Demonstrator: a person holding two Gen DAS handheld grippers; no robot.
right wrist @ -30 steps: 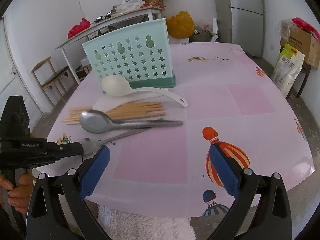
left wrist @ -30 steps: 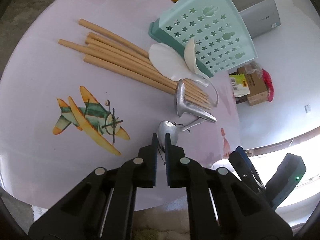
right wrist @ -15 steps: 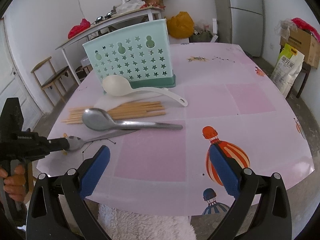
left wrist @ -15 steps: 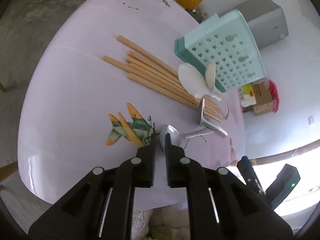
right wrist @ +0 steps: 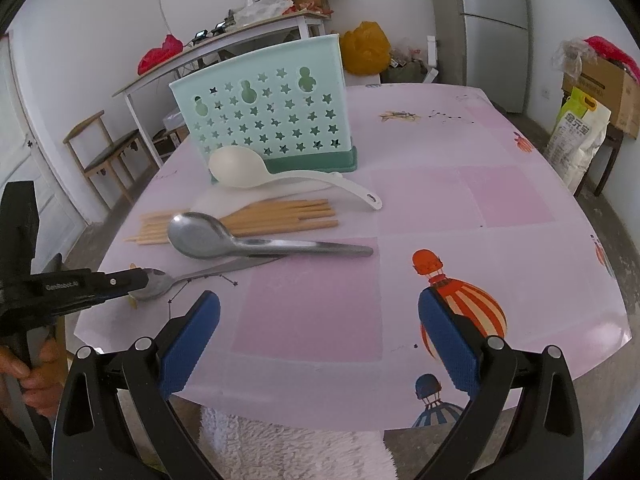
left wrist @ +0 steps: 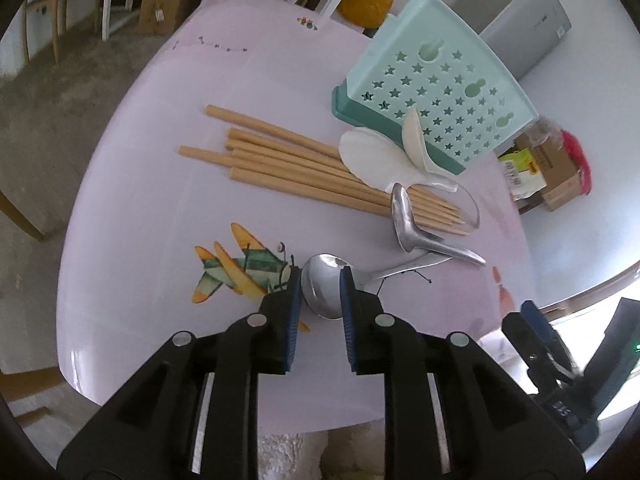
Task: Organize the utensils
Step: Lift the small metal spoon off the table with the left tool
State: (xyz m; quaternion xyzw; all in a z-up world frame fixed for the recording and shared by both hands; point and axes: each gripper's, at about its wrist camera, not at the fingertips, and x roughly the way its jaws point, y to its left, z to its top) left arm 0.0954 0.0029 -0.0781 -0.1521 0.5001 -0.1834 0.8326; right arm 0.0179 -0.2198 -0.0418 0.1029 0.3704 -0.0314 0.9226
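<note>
A small steel spoon (left wrist: 326, 290) lies on the pink table; its bowl sits between the fingers of my left gripper (left wrist: 320, 284), which is partly open around it. The spoon (right wrist: 160, 280) also shows in the right wrist view, beside the left gripper (right wrist: 132, 280). A large steel ladle-spoon (left wrist: 404, 224) (right wrist: 208, 236), a white plastic rice spoon (left wrist: 376, 156) (right wrist: 240, 164) and several wooden chopsticks (left wrist: 300, 168) (right wrist: 280, 216) lie before the mint star-holed utensil holder (left wrist: 436, 88) (right wrist: 272, 116). My right gripper (right wrist: 320, 320) is wide open and empty above the table's near edge.
The table's near edge (right wrist: 280, 412) lies just under my right gripper, with a white fluffy cloth (right wrist: 288, 448) below it. A chair (right wrist: 108, 152), a side table (right wrist: 224, 44), a fridge (right wrist: 496, 20) and boxes (right wrist: 600, 88) stand around the room.
My left gripper has opened from shut to partly open around the small spoon's bowl. The spoon has been pulled toward the table's left edge. The right gripper has not moved.
</note>
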